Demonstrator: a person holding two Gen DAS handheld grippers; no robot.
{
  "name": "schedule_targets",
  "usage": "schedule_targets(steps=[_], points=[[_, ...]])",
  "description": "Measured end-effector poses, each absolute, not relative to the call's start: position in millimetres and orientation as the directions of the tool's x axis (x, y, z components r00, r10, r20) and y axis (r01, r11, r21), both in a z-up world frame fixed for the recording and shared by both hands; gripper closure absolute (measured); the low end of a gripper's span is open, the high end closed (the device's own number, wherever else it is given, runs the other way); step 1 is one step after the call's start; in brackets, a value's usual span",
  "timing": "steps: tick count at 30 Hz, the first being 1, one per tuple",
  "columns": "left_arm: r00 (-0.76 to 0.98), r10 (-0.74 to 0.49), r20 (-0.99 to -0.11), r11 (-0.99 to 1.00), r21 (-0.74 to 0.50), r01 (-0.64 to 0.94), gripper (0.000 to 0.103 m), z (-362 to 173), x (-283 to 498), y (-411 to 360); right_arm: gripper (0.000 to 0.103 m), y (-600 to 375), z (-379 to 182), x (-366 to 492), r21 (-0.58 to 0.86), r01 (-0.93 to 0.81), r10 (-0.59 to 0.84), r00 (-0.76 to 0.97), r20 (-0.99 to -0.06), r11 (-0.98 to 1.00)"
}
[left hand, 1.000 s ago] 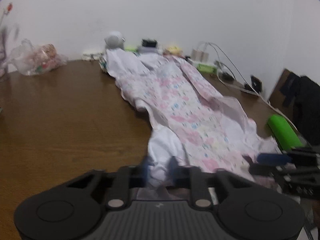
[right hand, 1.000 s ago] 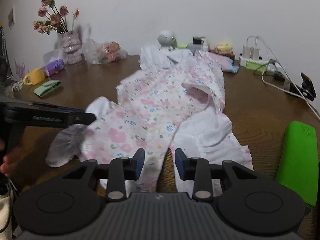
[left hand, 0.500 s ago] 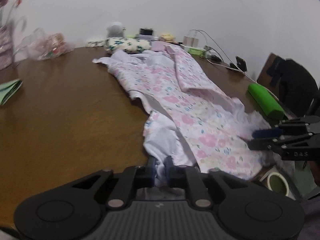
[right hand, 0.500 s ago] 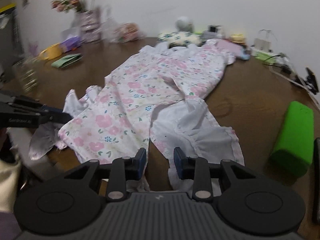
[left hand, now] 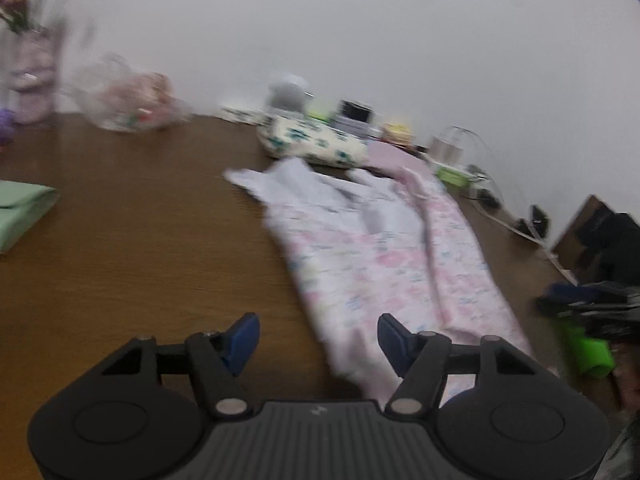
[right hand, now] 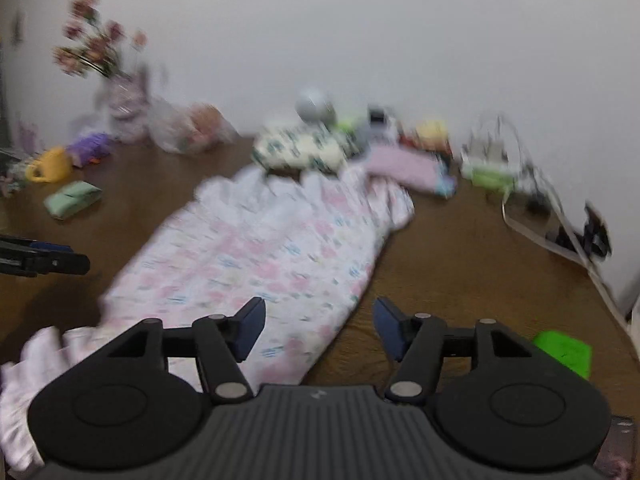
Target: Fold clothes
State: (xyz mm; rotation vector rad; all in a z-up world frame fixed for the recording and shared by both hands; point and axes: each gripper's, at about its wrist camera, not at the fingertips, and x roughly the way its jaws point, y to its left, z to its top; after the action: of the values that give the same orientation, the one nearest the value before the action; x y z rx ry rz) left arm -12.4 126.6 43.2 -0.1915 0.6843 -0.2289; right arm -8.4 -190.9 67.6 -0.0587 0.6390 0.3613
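Observation:
A white and pink floral garment (left hand: 384,264) lies stretched lengthwise on the brown table (left hand: 140,240); it also shows in the right wrist view (right hand: 260,256). My left gripper (left hand: 318,338) is open and empty above the garment's near left edge. My right gripper (right hand: 318,326) is open and empty above the garment's near right edge. The garment's near end hangs over the table's front edge at the lower left of the right wrist view (right hand: 24,400). Both views are blurred.
A folded floral cloth (left hand: 312,142), a pink folded cloth (right hand: 404,164), a plastic bag (left hand: 128,100), a flower vase (right hand: 120,108), a folded green cloth (right hand: 72,198), a yellow cup (right hand: 50,164), a green roll (right hand: 564,352) and cables (right hand: 560,224) ring the garment.
Both grippers have opened and let go of the garment's near end. The garment now lies flatter and straighter on the table. Both cameras have risen and tilted.

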Motion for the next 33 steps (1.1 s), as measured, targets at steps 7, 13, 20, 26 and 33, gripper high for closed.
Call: schedule_targets(steps=[7, 13, 20, 26, 33], points=[[0.718, -0.269, -0.642, 0.962, -0.220, 0.163, 0.053, 25.6, 31.8, 106.6, 0.076, -175.2, 30.4, 24.9, 0.133, -0.348, 0.342, 0.653, -0.676, 0.928], [0.705, -0.304, -0.641, 0.941, -0.317, 0.118, 0.055, 16.2, 53.4, 116.9, 0.037, -148.8, 44.8, -2.0, -0.030, -0.515, 0.391, 0.686, -0.613, 0.856], [0.754, -0.198, -0.626, 0.976, -0.195, 0.094, 0.101, 24.2, 52.9, 111.9, 0.101, -136.2, 29.9, 21.1, -0.027, -0.471, 0.354, 0.699, -0.622, 0.882], [0.778, -0.130, -0.614, 0.984, -0.174, 0.027, 0.089, 33.6, 9.9, 136.0, 0.096, -236.8, 52.4, 32.7, 0.133, -0.028, 0.099, 0.822, -0.561, 0.991], [0.829, -0.121, -0.546, 0.991, -0.024, 0.129, 0.051, 56.6, 8.7, 121.6, 0.044, -209.9, 78.9, -7.7, 0.005, -0.114, 0.103, 0.873, -0.476, 0.994]])
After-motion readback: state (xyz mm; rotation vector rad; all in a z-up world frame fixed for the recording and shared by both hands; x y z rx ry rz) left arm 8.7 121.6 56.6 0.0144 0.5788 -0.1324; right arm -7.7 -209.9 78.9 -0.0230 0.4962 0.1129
